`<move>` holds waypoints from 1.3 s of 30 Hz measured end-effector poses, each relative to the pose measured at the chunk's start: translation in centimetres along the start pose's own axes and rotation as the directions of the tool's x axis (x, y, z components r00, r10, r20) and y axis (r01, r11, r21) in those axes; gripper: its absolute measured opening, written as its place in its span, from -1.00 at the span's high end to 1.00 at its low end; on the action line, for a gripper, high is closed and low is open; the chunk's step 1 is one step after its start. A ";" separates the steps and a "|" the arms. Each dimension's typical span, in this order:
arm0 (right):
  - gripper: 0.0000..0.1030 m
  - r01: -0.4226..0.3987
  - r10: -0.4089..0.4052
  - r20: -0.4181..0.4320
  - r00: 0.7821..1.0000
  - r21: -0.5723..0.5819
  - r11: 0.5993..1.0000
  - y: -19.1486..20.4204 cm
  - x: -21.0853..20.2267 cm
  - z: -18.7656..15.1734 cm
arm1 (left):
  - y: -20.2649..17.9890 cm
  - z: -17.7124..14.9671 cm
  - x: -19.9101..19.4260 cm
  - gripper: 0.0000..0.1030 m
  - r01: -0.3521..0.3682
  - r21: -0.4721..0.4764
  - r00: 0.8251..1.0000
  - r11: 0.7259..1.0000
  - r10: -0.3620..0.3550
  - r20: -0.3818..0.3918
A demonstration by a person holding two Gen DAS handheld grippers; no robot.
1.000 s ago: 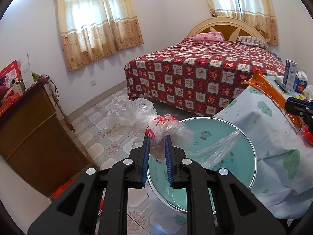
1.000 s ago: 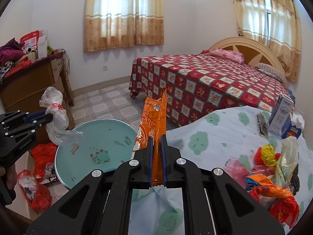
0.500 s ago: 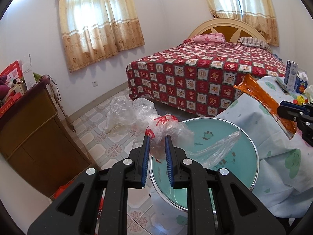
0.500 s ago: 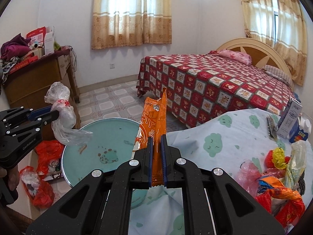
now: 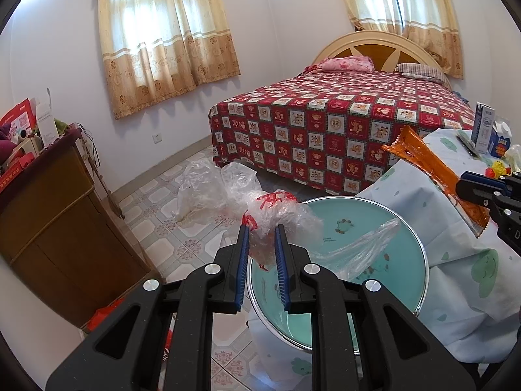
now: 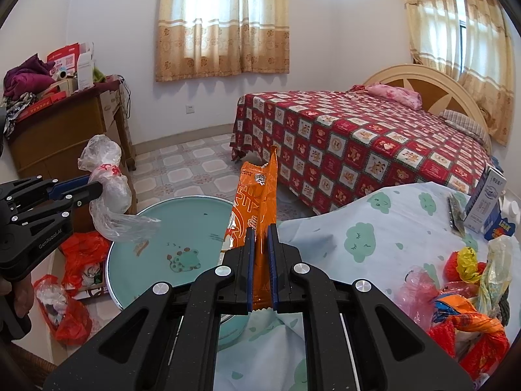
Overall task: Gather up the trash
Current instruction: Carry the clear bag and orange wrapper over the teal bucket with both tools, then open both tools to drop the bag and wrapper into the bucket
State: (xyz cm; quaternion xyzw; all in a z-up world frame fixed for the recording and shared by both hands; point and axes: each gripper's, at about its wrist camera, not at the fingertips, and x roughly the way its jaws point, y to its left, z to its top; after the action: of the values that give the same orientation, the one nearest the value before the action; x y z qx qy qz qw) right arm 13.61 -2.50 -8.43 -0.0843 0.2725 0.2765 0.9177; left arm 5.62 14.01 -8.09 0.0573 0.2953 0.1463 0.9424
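Observation:
My left gripper (image 5: 262, 228) is shut on a clear plastic bag with red print (image 5: 276, 210), held above the edge of a round teal tabletop (image 5: 374, 228); the bag also shows at the left of the right wrist view (image 6: 109, 192). My right gripper (image 6: 261, 228) is shut on a long orange snack wrapper (image 6: 255, 202), held upright over the edge of a table with a cloud-print cloth (image 6: 374, 228). The wrapper also shows in the left wrist view (image 5: 433, 169). A pile of colourful trash bags (image 6: 462, 286) lies on the cloth at the right.
A bed with a red patterned cover (image 6: 358, 140) stands behind. A wooden cabinet (image 5: 49, 211) with boxes on top is at the left. Red bags of trash (image 6: 71, 293) lie on the tiled floor. A milk carton (image 6: 485, 202) stands on the cloth at the far right.
My right gripper with the orange wrapper has moved left, towards the round teal tabletop and the held plastic bag. My left gripper has barely moved.

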 end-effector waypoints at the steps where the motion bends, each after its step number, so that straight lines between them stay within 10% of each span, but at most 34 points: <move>1: 0.84 -0.001 0.001 -0.001 1.000 0.000 1.000 0.0 0.0 0.0 | 0.1 0.0 0.0 0.68 0.002 -0.001 1.000 1.000 -0.002 -0.002; 21: 0.82 -0.034 0.033 -0.027 0.999 -0.035 0.999 1.2 1.0 -0.5 | -0.8 -0.3 0.0 0.65 0.044 0.012 0.999 0.999 -0.044 -0.011; 39: 0.16 0.019 -0.018 -0.016 1.000 0.038 0.999 -1.6 -1.5 -1.9 | -2.5 -1.1 0.8 -0.44 0.052 0.042 0.998 0.998 -0.051 -0.034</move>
State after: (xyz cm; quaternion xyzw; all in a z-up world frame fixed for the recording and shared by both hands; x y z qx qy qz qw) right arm 12.59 -5.09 -9.21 -0.0715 0.2841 0.2621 0.9195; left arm 6.18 11.94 -9.90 0.0676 0.3152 0.1164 0.9394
